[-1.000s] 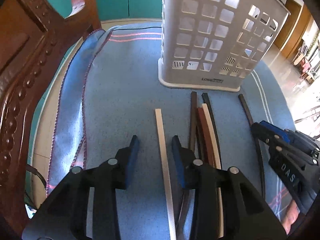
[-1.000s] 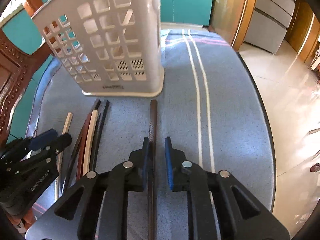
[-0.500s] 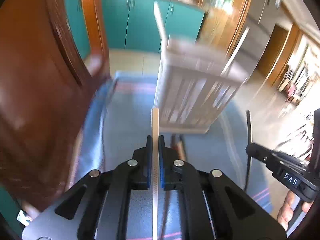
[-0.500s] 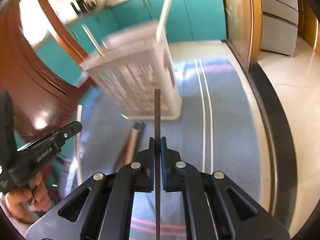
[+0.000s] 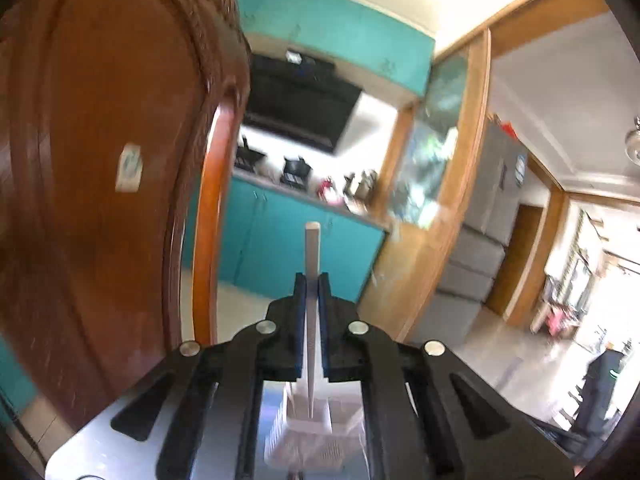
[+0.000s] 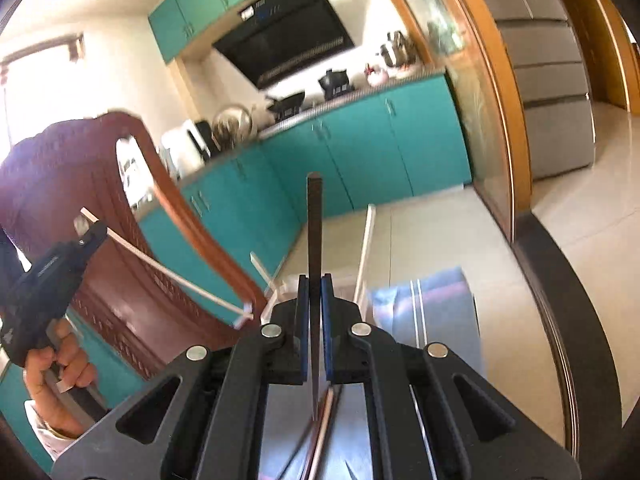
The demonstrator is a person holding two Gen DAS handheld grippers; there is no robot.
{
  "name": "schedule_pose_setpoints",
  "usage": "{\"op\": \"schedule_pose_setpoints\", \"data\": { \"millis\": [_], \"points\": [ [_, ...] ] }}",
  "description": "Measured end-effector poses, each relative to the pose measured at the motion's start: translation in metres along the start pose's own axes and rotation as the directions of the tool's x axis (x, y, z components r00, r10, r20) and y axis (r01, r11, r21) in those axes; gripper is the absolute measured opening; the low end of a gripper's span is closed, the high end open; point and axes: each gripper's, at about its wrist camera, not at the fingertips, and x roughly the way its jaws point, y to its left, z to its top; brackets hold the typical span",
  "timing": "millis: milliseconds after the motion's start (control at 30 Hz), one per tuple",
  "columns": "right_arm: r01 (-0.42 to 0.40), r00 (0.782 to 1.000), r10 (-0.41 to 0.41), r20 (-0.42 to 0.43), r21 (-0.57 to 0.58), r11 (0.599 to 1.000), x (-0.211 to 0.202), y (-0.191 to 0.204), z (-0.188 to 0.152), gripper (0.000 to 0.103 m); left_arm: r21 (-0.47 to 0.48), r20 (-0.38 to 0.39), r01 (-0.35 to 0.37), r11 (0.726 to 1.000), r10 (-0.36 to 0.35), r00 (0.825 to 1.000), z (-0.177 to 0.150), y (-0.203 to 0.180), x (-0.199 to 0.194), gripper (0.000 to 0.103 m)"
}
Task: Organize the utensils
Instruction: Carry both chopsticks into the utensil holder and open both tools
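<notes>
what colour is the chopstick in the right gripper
Dark brown chopstick, clamped in the right gripper; shows best in the right wrist view.

Pale cream chopstick (image 5: 311, 264), square-ended, clamped between blue pads and pointing forward, near level, well above white slotted basket (image 5: 310, 424) seen blurred below. Dark brown chopstick (image 6: 315, 232) likewise pinched mid-length, raised and tilted slightly down. Remaining chopsticks (image 6: 320, 432), brown and cream, lying bunched on the counter underneath.

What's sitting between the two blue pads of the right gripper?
A dark brown chopstick, clamped by the right gripper and pointing forward, in the right wrist view.
</notes>
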Motion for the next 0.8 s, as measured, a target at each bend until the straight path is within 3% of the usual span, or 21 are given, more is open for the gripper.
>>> {"op": "schedule_pose_setpoints", "data": {
  "millis": [67, 167, 333, 567, 800],
  "points": [
    [0.029, 0.999, -0.029, 0.043, 0.011, 1.0, -0.002, 0.0, 0.01, 0.007, 0.017, 0.026, -0.038, 0.999, 0.038, 0.999, -0.002, -0.003, 0.021, 0.007],
    [0.05, 0.989, -0.055, 0.138, 0.039, 0.998, -0.002, -0.002, 0.025, 0.007, 0.005, -0.063, -0.057, 0.998, 0.057, 0.996, -0.029, 0.0, 0.066, 0.007],
    [0.069, 0.949, -0.084, 0.302, 0.062, 0.996, 0.002, -0.005, 0.027, 0.007, -0.017, -0.174, -0.083, 0.996, 0.079, 0.982, -0.066, 0.017, 0.11, 0.007],
    [0.157, 0.953, -0.155, 0.261, 0.014, 0.988, 0.054, -0.011, 0.001, 0.007, 0.031, -0.242, -0.082, 0.996, 0.087, 0.966, -0.089, 0.015, 0.116, 0.007],
    [0.199, 0.961, -0.184, 0.206, -0.057, 0.978, 0.077, -0.002, -0.012, 0.007, 0.049, -0.267, -0.077, 0.996, 0.087, 0.96, -0.1, 0.012, 0.122, 0.008]
  ]
}}
